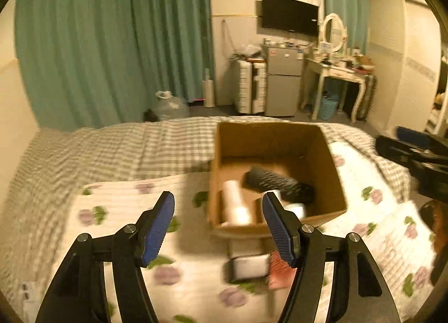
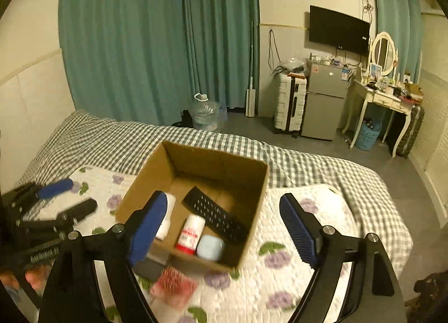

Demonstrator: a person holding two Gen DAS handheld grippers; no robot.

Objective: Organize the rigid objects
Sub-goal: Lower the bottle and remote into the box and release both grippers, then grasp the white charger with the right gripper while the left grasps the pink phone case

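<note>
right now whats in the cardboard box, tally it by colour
black: 1, the remote control
white: 1, the plain tube
red and white: 1, the bottle
pale blue: 1, the small case
total: 4 in the cardboard box

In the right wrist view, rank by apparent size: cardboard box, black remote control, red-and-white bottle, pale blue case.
1. Brown cardboard box
2. Black remote control
3. Red-and-white bottle
4. Pale blue rounded case, close to the bottle; blur makes that order unsure.
</note>
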